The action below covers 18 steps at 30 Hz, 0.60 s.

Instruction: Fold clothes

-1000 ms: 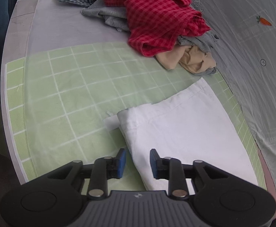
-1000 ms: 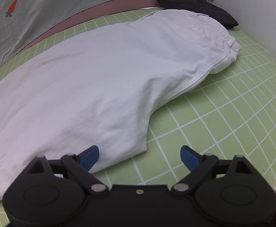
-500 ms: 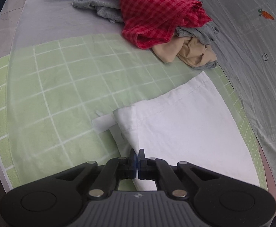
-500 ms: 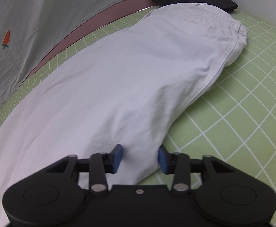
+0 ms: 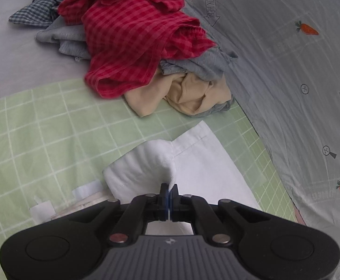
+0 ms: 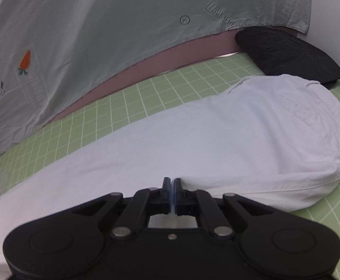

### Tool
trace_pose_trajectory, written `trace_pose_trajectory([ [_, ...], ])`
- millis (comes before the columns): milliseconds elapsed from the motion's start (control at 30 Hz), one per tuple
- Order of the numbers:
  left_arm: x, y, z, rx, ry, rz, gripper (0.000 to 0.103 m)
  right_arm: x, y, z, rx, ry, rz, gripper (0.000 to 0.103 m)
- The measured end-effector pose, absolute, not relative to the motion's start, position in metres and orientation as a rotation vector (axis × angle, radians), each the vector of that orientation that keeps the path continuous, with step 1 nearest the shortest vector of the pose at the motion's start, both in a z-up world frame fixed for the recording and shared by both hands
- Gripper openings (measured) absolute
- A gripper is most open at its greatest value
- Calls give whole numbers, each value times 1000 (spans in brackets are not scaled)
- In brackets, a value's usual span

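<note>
A pair of white trousers lies lengthwise on the green grid mat. In the left wrist view its hem end shows, with the near corner lifted into a fold. My left gripper is shut on that lifted hem edge. My right gripper is shut on the near side edge of the white trousers, partway along the leg. The waist end bulges at the right.
A pile of clothes lies beyond the hem: a red checked shirt, grey garments, a beige one. A grey carrot-print sheet runs along the far side. A black folded garment sits by the waist.
Both grippers have closed on the trousers' near edge. The left one has lifted the hem corner into a fold; the right one went from wide open to shut and rose.
</note>
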State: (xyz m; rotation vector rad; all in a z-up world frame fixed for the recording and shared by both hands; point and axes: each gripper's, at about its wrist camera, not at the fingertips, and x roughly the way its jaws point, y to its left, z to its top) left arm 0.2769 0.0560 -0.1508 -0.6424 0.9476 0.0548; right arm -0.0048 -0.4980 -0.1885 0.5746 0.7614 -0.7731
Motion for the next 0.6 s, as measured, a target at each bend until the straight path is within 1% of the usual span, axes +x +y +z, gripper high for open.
trace_pose_trajectory([
  [67, 276, 60, -161, -652, 968, 74, 0, -8, -497, -199, 593, 776, -773, 7],
  [133, 273, 63, -169, -656, 993, 89, 0, -21, -492, -197, 634, 746, -790, 29],
  [167, 271, 64, -171, -648, 1003, 90, 1, -27, -488, -195, 642, 732, -804, 46],
  [200, 270, 64, -173, -634, 1010, 90, 1, -34, -479, -190, 624, 720, -820, 53],
  [233, 268, 65, -174, -622, 1014, 89, 1, -40, -470, -187, 602, 712, -835, 55],
  [300, 265, 66, -176, -615, 1019, 89, 1, -48, -452, -181, 539, 723, -855, 66],
  [400, 261, 69, -178, -616, 1026, 91, 1, -53, -429, -181, 483, 760, -873, 69],
  [500, 259, 69, -180, -594, 1033, 81, 1, -51, -414, -186, 512, 784, -832, 72],
  [600, 258, 71, -181, -588, 1038, 72, 2, -37, -403, -197, 496, 841, -799, 73],
])
